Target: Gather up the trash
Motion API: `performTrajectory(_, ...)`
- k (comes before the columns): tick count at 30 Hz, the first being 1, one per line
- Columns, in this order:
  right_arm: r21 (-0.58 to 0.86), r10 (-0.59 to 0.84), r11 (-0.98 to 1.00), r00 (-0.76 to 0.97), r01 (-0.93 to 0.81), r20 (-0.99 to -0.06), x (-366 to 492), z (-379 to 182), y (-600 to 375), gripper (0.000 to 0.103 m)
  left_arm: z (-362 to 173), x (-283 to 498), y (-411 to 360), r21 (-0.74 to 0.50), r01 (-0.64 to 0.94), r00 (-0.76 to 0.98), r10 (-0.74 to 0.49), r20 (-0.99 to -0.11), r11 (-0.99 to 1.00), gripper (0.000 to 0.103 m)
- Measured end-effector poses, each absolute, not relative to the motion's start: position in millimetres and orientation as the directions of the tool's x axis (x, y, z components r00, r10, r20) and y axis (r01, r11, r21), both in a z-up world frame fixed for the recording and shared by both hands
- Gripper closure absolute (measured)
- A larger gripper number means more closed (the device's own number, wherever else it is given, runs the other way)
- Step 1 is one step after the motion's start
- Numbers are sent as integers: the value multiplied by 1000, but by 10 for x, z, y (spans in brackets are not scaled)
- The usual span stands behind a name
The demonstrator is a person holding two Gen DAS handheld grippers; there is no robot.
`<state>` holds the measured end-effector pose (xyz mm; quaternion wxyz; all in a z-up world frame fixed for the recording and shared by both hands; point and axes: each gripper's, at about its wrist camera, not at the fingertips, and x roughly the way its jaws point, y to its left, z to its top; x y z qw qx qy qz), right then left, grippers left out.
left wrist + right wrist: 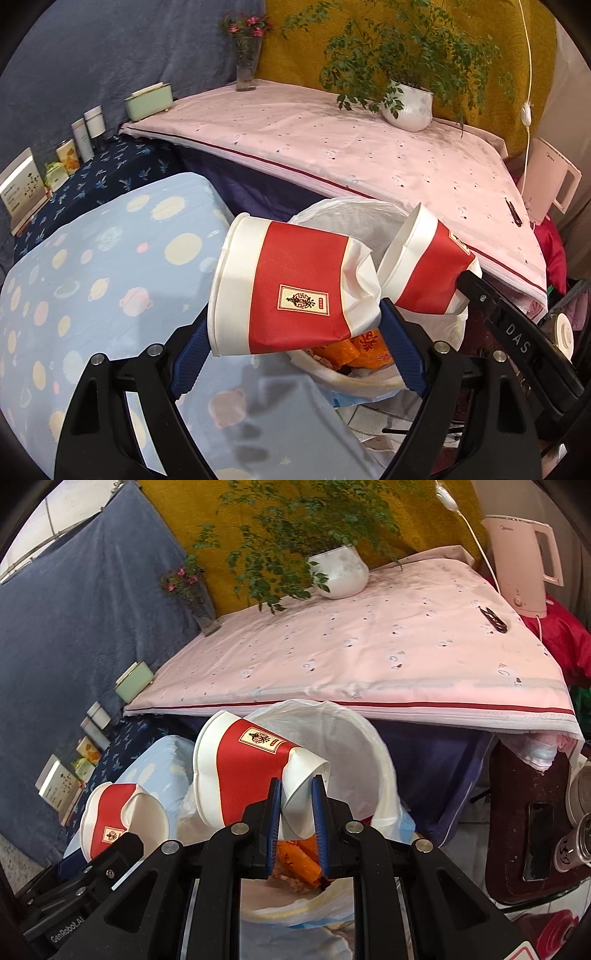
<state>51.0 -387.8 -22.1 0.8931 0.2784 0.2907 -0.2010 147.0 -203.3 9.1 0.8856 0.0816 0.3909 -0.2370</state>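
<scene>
A red and white paper cup (295, 280) lies sideways between the blue pads of my left gripper (295, 314), which is shut on it with its jaws wide; the cup's base end is crumpled. My right gripper (297, 786) is shut on the crushed end of a second red and white cup (247, 768). Both cups hang just above a round bin lined with a white bag (373, 746). An orange wrapper (303, 853) lies inside it. In the left wrist view the second cup (428, 266) sits over the bin's (354, 214) right side. The first cup (110, 819) shows at the lower left of the right wrist view.
A table under a pink cloth (332, 147) stands behind the bin, bearing a potted plant (408, 107), a flower vase (246, 66) and a dark clip (493, 620). A pale kettle (524, 568) is to the right. A blue planet-print surface (92, 277) lies left, boxes and jars (70, 155) beyond.
</scene>
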Motion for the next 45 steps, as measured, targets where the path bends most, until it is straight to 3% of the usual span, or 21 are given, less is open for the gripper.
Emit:
performTrajectory(5,378,-208,755,742,536,-638,516,-286,-3971,87,28,1523,-2170,-40,497,574,-363,-733,867,21)
performTrajectory(8,377,-211,751,738,542,-641,530,-309,-4006,87,-2,1539,-2203,-40,498,571,-363,-736,866,14)
performTrajectory(21,367,-190,769,736,523,-650,690,-348,-3944,85,-104,1604,-2057,-32,456,582,-325,-745,890,14)
performTrajectory(23,370,-181,775,741,512,-647,724,-336,-3904,82,-116,1603,-2021,-25,447,585,-314,-748,894,13)
performTrajectory(26,355,-184,788,742,504,-645,758,-306,-3836,67,-139,1602,-1970,-19,437,587,-302,-751,899,13)
performTrajectory(31,317,-170,822,734,474,-658,775,-279,-3710,63,-151,1583,-1850,-19,415,590,-285,-755,910,13)
performTrajectory(38,250,-168,864,719,437,-675,688,-208,-3529,51,-151,1470,-1683,-8,392,598,-261,-757,920,13)
performTrajectory(45,183,-186,892,704,414,-686,553,-126,-3377,30,-127,1332,-1560,6,375,613,-243,-752,927,13)
